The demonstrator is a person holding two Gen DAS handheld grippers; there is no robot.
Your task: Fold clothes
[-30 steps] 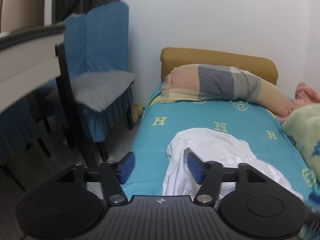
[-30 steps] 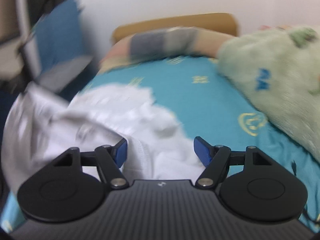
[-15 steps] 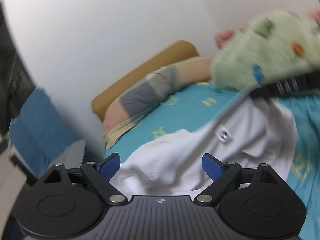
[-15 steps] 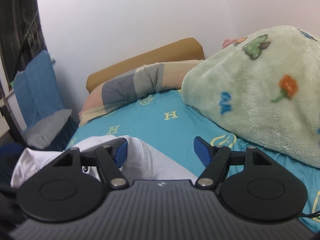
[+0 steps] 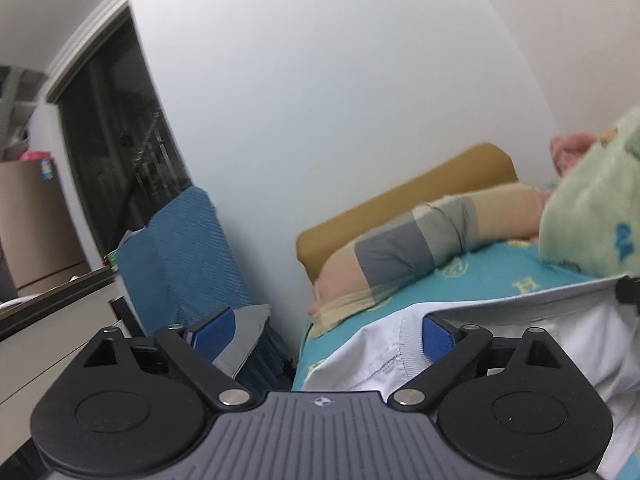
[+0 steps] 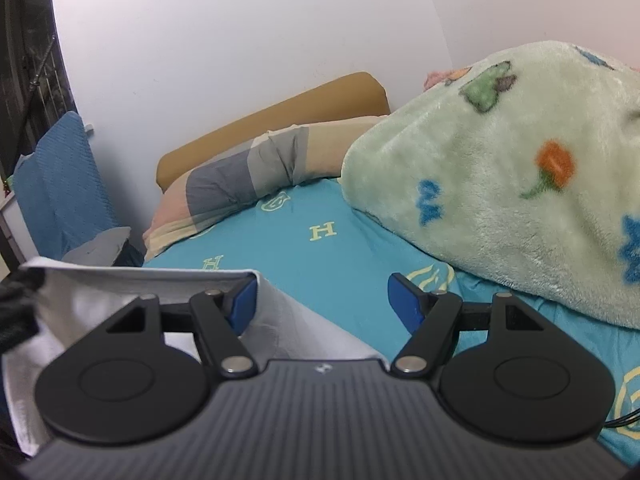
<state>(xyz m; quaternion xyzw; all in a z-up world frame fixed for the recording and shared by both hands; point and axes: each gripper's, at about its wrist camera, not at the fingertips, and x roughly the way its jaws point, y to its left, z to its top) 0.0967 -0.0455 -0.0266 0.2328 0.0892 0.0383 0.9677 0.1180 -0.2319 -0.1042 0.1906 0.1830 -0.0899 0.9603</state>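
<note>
A white garment [image 5: 516, 332] hangs stretched in the air above the teal bed sheet [image 5: 496, 276]. In the left wrist view its top edge runs from near my left gripper [image 5: 324, 334] rightward to a dark object at the frame's right edge. My left gripper's jaws stand wide apart, with cloth by the right fingertip. In the right wrist view the garment [image 6: 100, 304] hangs at lower left with its corner by the left fingertip of my right gripper [image 6: 322, 302], whose jaws are also apart. No pinch is visible on either.
A green fleece blanket [image 6: 512, 184] is heaped on the bed's right side. A striped bolster pillow [image 6: 256, 176] lies against the tan headboard [image 6: 272, 120]. A blue-covered chair [image 5: 180, 252] and a table edge [image 5: 52, 304] stand left of the bed.
The garment went from a crumpled heap on the bed to being lifted and spread taut. Both grippers rose and tilted upward; the left swung back toward the chair and wall.
</note>
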